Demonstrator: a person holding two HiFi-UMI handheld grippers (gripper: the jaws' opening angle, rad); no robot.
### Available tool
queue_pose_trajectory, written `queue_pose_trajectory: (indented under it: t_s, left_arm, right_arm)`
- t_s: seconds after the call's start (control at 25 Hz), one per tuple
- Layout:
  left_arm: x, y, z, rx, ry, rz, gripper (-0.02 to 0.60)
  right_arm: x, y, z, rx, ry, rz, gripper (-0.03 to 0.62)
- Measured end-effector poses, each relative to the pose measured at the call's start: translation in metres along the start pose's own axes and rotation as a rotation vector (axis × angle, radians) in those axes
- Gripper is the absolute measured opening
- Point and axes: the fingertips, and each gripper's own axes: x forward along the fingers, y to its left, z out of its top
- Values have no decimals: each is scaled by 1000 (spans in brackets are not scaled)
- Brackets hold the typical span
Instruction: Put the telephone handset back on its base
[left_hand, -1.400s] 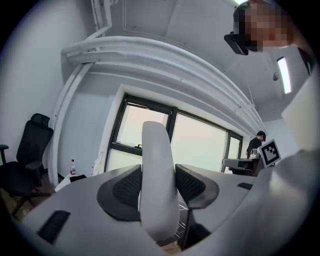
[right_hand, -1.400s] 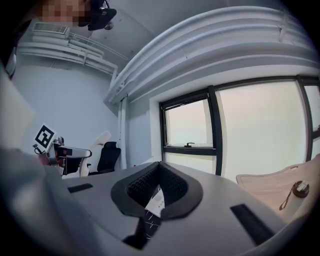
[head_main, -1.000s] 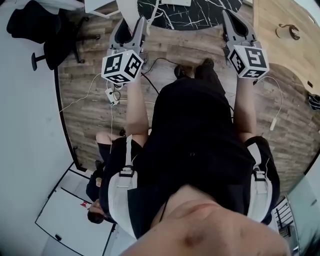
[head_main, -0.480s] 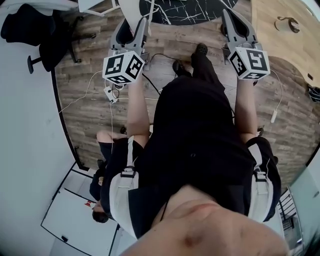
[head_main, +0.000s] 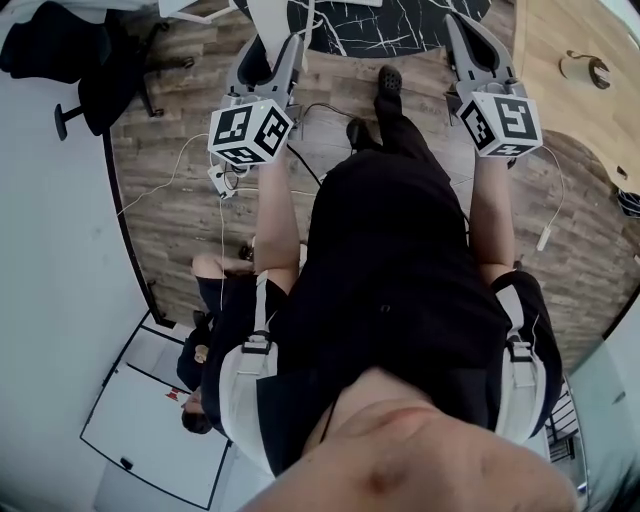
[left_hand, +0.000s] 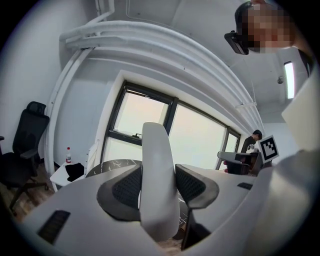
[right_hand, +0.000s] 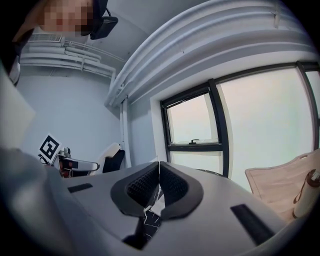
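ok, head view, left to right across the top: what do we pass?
Black office chair → left gripper, fingers shut on the white handset → the person's black shoe → right gripper → wooden table.

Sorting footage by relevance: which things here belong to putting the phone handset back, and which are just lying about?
Job: handset; left gripper holding it. Base not in view.
Lying about: office chair; power strip; wooden table; bottle.

Two grippers showed: the left gripper (left_hand: 158, 186) and the right gripper (right_hand: 158, 175). There was one handset (left_hand: 157, 145), one chair (left_hand: 25, 145) and one bottle (left_hand: 68, 155).
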Motion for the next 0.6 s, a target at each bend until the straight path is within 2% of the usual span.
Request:
queue_pose_trajectory:
  t_s: [0.6]
  left_arm:
    - [116,18,17,19,87,58,224]
  right_arm:
    - [113,-78,24,55,-8,82,31]
